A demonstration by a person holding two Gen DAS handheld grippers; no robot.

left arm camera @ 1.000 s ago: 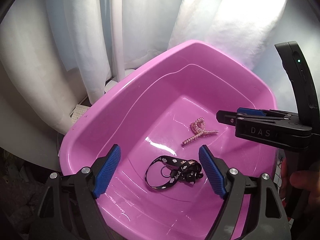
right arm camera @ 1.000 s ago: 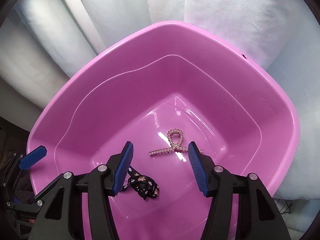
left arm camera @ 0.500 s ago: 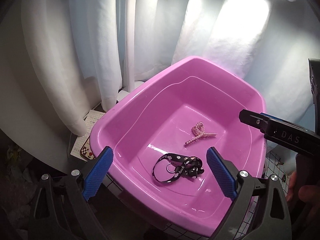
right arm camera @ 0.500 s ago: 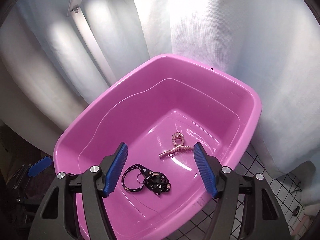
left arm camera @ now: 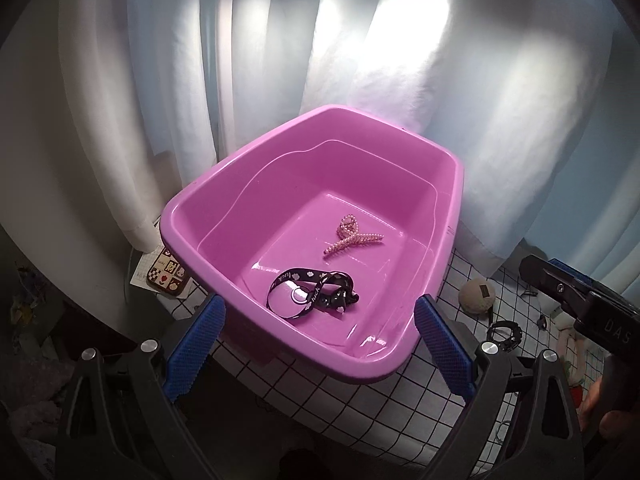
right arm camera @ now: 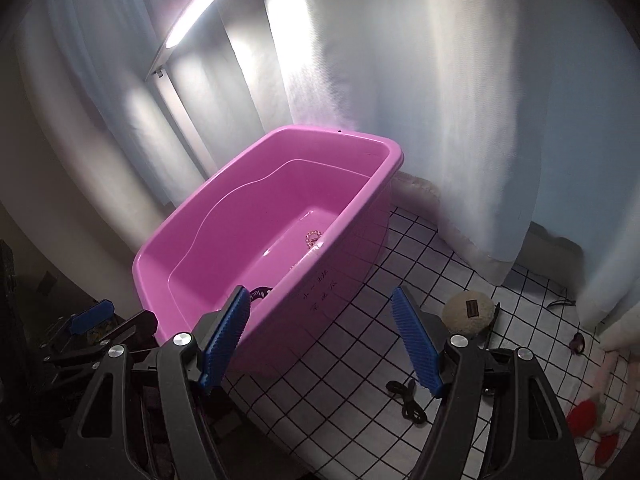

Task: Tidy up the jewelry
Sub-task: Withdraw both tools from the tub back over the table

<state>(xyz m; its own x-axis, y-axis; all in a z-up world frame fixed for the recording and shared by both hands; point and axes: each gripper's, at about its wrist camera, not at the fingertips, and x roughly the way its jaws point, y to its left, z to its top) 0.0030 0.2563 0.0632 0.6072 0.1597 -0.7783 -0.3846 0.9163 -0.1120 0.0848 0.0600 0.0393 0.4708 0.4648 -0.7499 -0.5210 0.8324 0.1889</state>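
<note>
The right gripper (right arm camera: 322, 342) hangs with its jaws spread wide and nothing between them, held outside the pink tub (right arm camera: 352, 216), whose long side wall runs just ahead and to its left; ahead and to its right, near the blue pad of that side, a black cord-like item (right arm camera: 406, 396) lies on the checked cloth (right arm camera: 360, 360), its thin length running roughly away from the gripper and a little rightward; a round cream ball (right arm camera: 468, 312) sits just beyond that same finger; further right a small dark ring-like piece (right arm camera: 578, 342) lies well apart.

The left gripper (left arm camera: 320, 344) is likewise splayed and empty, hovering over the near rim of the pink tub (left arm camera: 192, 208); straight ahead on the tub floor lies a black printed band (left arm camera: 312, 290), looped, and beyond it a pearl hair clip (left arm camera: 352, 236) whose long axis runs from near-left to far-right across the gripper's line; to its right, outside the tub, a dark beaded bracelet (left arm camera: 506, 334) rests on the cloth near the ball.

Judging by this, the loose pieces on the cloth are what remain to be gathered, and the right gripper is plainly nearer to them; the black cord would want the jaws turned to close across its thin length, low to the cloth; the risk is pinching cloth along with it.
</note>
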